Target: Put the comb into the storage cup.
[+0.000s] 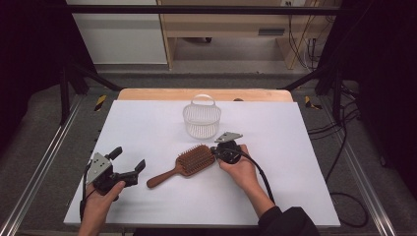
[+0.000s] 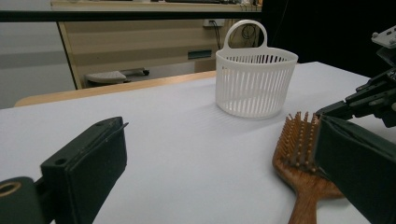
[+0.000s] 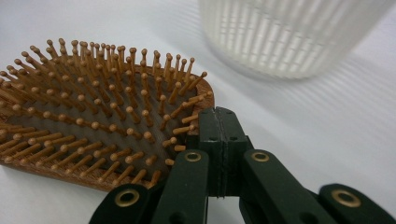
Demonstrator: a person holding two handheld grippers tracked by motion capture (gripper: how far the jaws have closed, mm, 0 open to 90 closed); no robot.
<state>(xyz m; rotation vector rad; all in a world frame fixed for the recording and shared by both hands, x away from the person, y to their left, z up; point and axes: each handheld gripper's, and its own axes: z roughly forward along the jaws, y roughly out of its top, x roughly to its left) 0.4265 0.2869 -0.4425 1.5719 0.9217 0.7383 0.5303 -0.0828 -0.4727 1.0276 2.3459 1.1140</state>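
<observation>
- Right gripper (image 1: 215, 150): held in the person's right hand (image 1: 239, 168), just beside the head end of the hairbrush; in the right gripper view its jaws are pressed together, pad against pad, at the brush's edge (image 3: 219, 135), with nothing visibly between them.
- Left gripper (image 1: 129, 163): held in the person's left hand (image 1: 101, 197), to the left of the hairbrush's handle and apart from it; its jaws stand wide apart and hold nothing, as the left gripper view confirms (image 2: 224, 172).
- White board (image 1: 147, 128): the flat surface on which the hairbrush lies, resting on a wooden tabletop (image 1: 147, 94) whose edge shows beyond it.
- Basket (image 1: 201, 118): white, slatted plastic with a loop handle, upright on the board beyond the hairbrush's head, near but not touching it.
- Hairbrush (image 1: 189, 162): wooden paddle type, lying flat with pins upward; its head points toward the right gripper, its handle (image 1: 162, 178) toward the left gripper.
</observation>
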